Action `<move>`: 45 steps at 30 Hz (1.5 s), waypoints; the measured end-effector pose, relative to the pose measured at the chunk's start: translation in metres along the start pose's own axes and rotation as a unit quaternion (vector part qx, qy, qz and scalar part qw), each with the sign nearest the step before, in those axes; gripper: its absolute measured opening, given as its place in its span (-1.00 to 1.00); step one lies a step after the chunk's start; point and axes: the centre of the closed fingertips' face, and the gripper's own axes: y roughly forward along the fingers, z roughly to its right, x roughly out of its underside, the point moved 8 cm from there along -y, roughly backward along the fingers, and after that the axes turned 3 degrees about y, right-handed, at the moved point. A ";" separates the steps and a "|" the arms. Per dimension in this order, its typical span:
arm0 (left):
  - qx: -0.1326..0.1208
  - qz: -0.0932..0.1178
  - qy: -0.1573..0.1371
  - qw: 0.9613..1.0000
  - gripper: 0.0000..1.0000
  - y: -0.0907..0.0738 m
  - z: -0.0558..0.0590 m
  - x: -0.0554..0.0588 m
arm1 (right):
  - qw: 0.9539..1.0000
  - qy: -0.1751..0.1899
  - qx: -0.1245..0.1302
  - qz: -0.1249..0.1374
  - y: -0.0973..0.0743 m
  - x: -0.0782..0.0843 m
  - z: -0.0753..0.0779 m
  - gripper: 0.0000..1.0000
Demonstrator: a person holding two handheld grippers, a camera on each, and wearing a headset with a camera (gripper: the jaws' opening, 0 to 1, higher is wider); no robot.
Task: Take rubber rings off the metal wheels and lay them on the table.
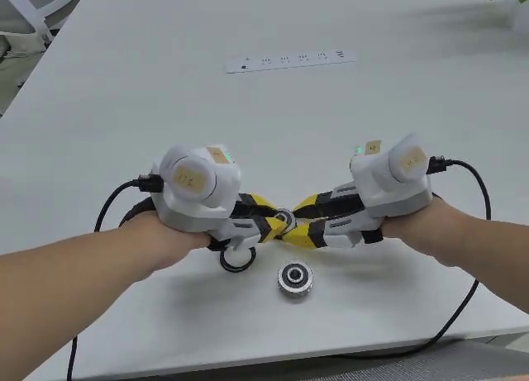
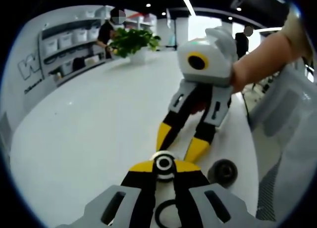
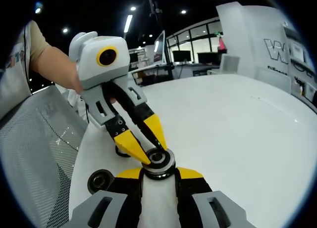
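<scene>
A small metal wheel with a black rubber ring around it is held just above the white table, between both grippers. My left gripper comes in from the left and my right gripper from the right, their yellow tips meeting on it. In the left gripper view my own jaws flank the wheel. In the right gripper view my own jaws clasp the wheel. A second wheel with its ring lies in front. A loose black ring lies under the left gripper.
A white power strip lies far back on the table. Black cables trail from both grippers over the table's near edge. A potted plant stands at a far corner, and a mesh chair is beside the table.
</scene>
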 end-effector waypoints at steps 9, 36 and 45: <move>-0.004 0.001 0.001 1.000 -0.74 0.000 0.001 0.000 | 0.999 0.022 0.023 0.002 -0.005 0.002 -0.005 -0.59; -0.023 -0.002 -0.005 1.000 -0.74 0.000 0.004 0.000 | 0.991 0.127 0.051 0.013 -0.011 0.007 0.002 -1.00; -0.024 -0.006 -0.002 1.000 -0.74 0.000 0.005 0.000 | 0.976 0.201 0.052 0.059 -0.022 0.003 0.006 -1.00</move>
